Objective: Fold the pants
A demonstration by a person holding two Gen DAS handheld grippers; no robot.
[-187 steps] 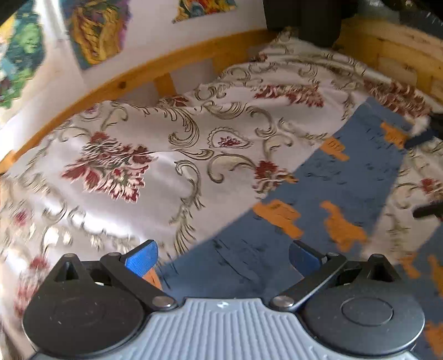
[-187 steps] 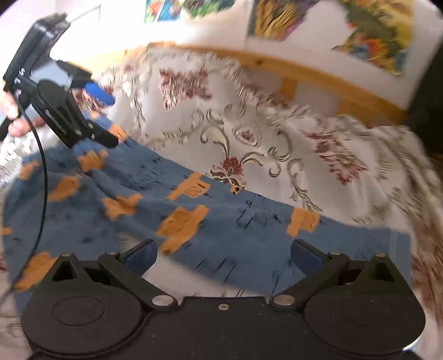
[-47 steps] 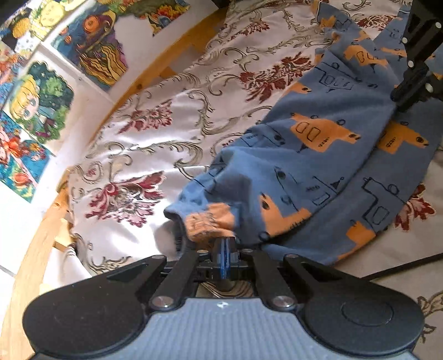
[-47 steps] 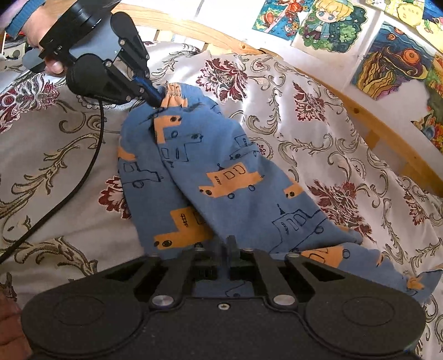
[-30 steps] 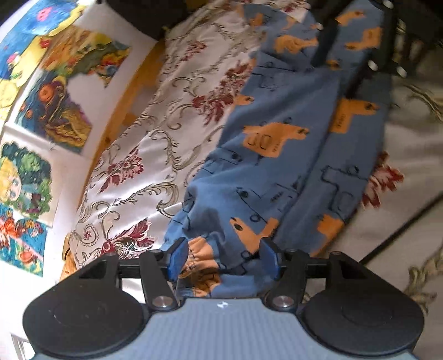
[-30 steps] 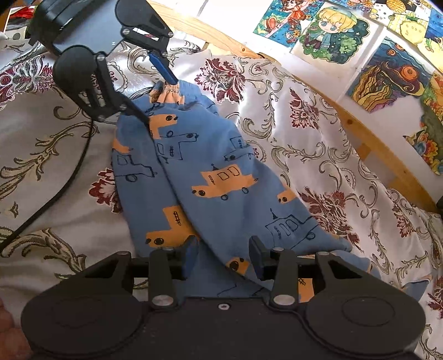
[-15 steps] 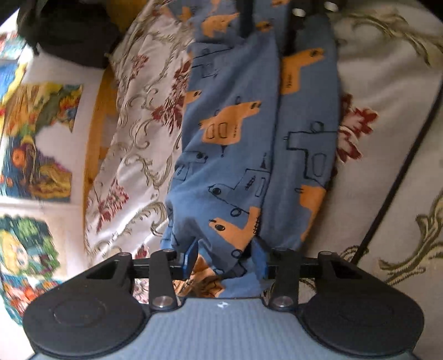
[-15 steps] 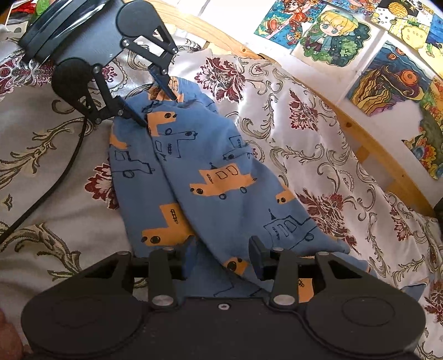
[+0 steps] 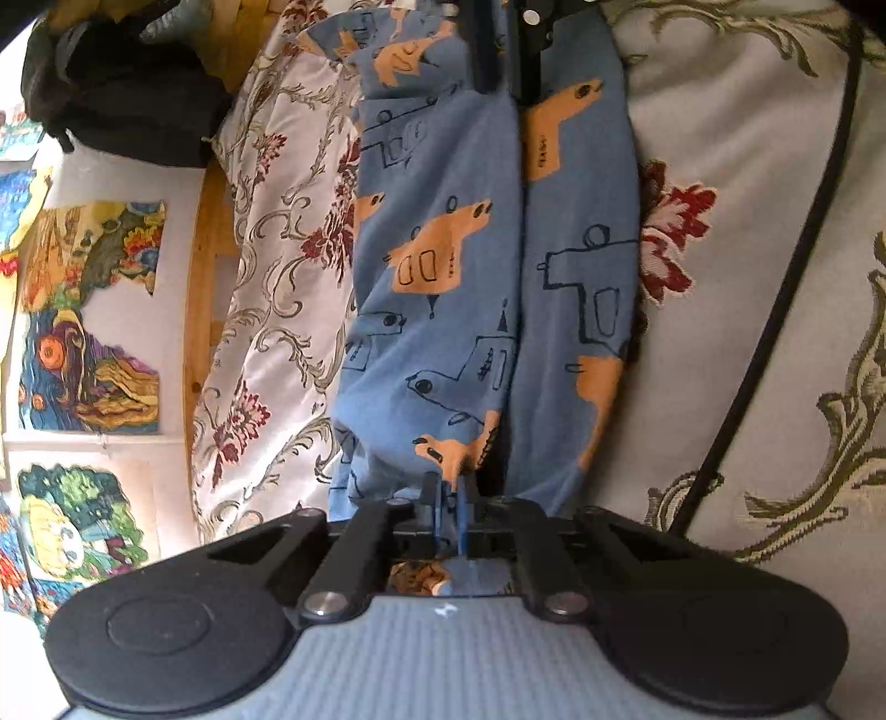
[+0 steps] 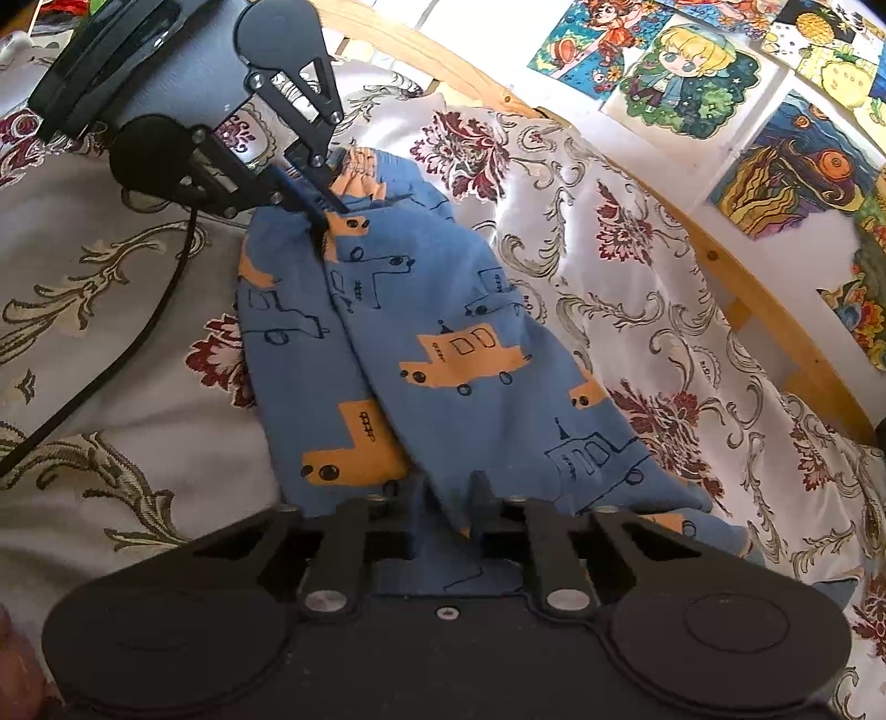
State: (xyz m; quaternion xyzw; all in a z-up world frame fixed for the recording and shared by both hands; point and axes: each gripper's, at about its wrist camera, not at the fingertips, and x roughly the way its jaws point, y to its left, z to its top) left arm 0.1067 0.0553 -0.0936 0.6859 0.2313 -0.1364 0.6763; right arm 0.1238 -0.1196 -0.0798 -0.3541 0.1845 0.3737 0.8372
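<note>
Pants point(image 10: 443, 343) (blue w/ orange vehicle print) lie lengthwise on the bedspread point(image 10: 111, 387), legs stacked one over the other, running roughly parallel to the wooden bed rail point(image 10: 714, 255) along the wall side; waistband end w/ orange gathered elastic sits toward one end of the bed, the other end near the R camera.

Left gripper point(image 9: 448, 498): fingers nearly together, pinched on a bunch of pants fabric at the waistband end; seen from the R wrist view the same gripper point(image 10: 326, 207) bites the fabric right beside the orange elastic; cloth puckers at the pinch.

Right gripper point(image 10: 448, 504): fingers drawn in close w/ a fold of blue cloth between them, at the opposite end of the pants; clamped on it as far as the view shows; in the L wrist view its fingers point(image 9: 501, 50) show at the top, on the fabric.

Black cable point(image 9: 775, 310) trails over the bedspread beside the pants, not touching them in the L view; dark bag point(image 9: 122, 94) sits at the bed's far corner by the rail; colourful drawings point(image 10: 686, 61) on the wall above the rail.
</note>
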